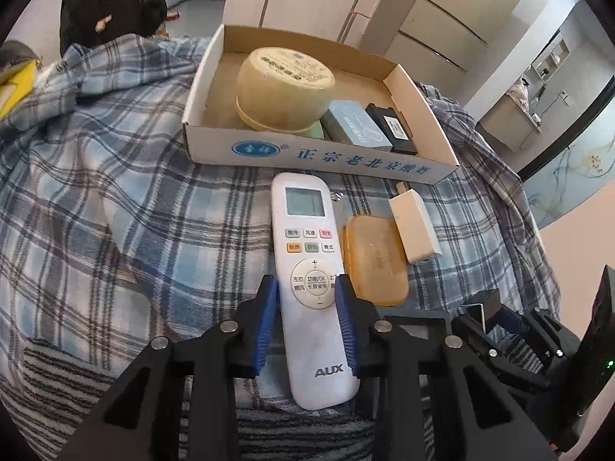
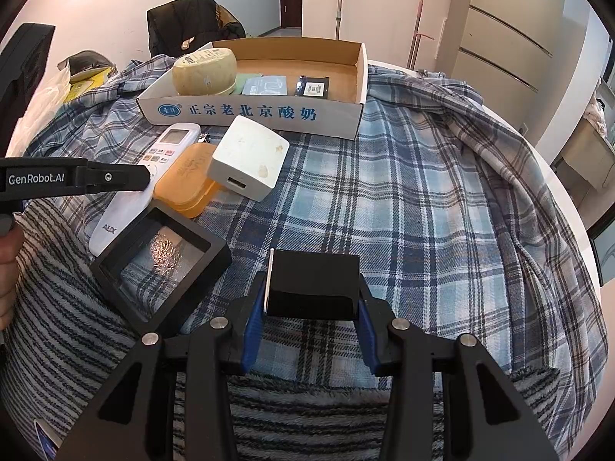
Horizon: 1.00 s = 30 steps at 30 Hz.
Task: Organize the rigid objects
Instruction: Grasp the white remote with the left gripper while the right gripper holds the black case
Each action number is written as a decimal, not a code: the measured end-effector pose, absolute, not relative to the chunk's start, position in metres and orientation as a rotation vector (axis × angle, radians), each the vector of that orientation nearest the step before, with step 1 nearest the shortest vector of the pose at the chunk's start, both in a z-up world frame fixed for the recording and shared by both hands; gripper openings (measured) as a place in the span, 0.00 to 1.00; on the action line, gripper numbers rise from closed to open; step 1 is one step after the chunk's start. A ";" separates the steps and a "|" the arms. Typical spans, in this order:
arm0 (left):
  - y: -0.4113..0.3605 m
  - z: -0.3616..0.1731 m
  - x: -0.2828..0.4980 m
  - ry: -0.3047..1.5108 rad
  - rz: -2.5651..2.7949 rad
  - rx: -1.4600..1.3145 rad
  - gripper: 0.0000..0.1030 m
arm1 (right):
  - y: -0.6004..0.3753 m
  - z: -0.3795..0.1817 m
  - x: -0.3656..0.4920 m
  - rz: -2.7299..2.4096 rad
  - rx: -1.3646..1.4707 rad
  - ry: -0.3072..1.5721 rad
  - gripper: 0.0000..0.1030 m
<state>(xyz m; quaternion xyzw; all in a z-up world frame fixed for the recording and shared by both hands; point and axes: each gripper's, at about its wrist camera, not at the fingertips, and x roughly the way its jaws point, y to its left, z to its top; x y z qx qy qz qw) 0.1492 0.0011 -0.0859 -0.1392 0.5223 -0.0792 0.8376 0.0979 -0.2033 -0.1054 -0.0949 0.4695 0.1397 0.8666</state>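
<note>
My left gripper [image 1: 305, 288] squeezes the long white plastic remote [image 1: 311, 288] to lift it. My right gripper [image 2: 312, 299] holds a small black block [image 2: 313, 284], both probably bound for the shallow cardboard box [image 1: 307, 153].

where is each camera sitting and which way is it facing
Left wrist: on the left gripper, angled down at the bed; its blue pads flank the white remote, cardboard box beyond.
Right wrist: on the right gripper, also angled down; it is shut on a small black box; a hand shows at the left edge.
Shared: remote, orange case, white charger, cardboard box.
</note>
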 end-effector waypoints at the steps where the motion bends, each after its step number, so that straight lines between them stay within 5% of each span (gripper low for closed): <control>1: 0.002 -0.087 0.150 1.109 -0.171 -0.308 0.32 | -0.203 -0.106 0.098 0.293 -0.199 0.983 0.39; 9: -0.004 -0.082 0.147 1.082 -0.141 -0.249 0.29 | -0.203 -0.105 0.098 0.293 -0.199 0.983 0.39; 14: -0.031 -0.059 0.138 0.989 -0.028 0.061 0.04 | -0.202 -0.106 0.098 0.295 -0.198 0.984 0.39; 21: -0.040 -0.073 0.141 1.081 -0.067 0.082 0.04 | -0.203 -0.105 0.095 0.299 -0.213 0.981 0.39; 25: -0.022 -0.055 0.138 0.968 0.002 0.037 0.05 | -0.202 -0.105 0.094 0.299 -0.214 0.980 0.39; 30: 0.001 -0.065 0.151 1.127 -0.095 -0.085 0.05 | -0.202 -0.104 0.094 0.301 -0.220 0.978 0.39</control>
